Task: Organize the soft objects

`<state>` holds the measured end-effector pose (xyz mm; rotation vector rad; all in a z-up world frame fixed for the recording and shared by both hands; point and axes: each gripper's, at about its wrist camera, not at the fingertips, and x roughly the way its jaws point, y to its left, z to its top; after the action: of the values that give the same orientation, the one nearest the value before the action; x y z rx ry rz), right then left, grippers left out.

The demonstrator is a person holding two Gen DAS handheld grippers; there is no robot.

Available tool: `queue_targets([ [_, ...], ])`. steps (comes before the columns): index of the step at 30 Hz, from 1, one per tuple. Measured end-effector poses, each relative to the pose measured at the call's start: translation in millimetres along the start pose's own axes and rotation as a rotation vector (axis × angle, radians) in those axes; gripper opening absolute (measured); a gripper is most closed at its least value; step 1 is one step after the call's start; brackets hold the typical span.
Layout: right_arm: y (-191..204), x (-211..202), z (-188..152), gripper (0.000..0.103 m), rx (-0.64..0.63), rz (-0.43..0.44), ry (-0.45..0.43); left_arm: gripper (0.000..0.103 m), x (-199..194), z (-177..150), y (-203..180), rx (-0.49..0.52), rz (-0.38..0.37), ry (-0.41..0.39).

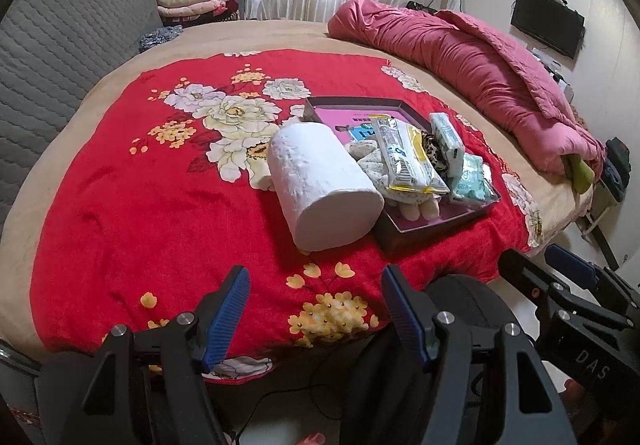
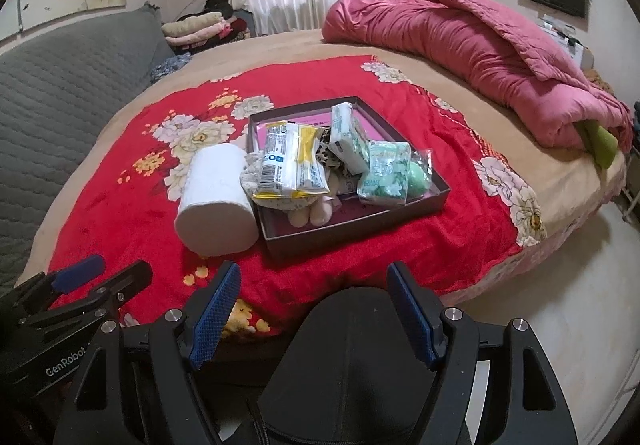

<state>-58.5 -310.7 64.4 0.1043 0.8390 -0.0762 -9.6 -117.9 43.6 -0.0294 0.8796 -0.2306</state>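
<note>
A white paper roll lies on its side on the red flowered blanket, touching the left side of a shallow dark box. The box holds a yellow-and-white tissue pack, a white-green pack, a green-patterned pack, a plush toy and a leopard-print cloth. My left gripper is open and empty near the blanket's front edge. My right gripper hangs open and empty over a dark cushion, short of the box.
A rolled pink quilt lies along the far right of the bed. A grey quilted sofa back stands left. Folded clothes are piled behind. A wall television hangs at right.
</note>
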Motion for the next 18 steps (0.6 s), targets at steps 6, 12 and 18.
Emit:
queue_targets([
  [6,0.4,1.5,-0.3,0.076,-0.001,-0.002,0.006,0.067,1.5,0.5,2.7,-0.005,0.014,0.006],
  [12,1.5,3.0,-0.4,0.076,-0.011,-0.004,0.009,0.067,2.5,0.2,3.3,0.0,0.023,0.011],
  [18,1.6,3.9,-0.5,0.076,-0.007,-0.002,0.011,0.067,4.3,-0.1,2.2,0.01,0.027,0.016],
])
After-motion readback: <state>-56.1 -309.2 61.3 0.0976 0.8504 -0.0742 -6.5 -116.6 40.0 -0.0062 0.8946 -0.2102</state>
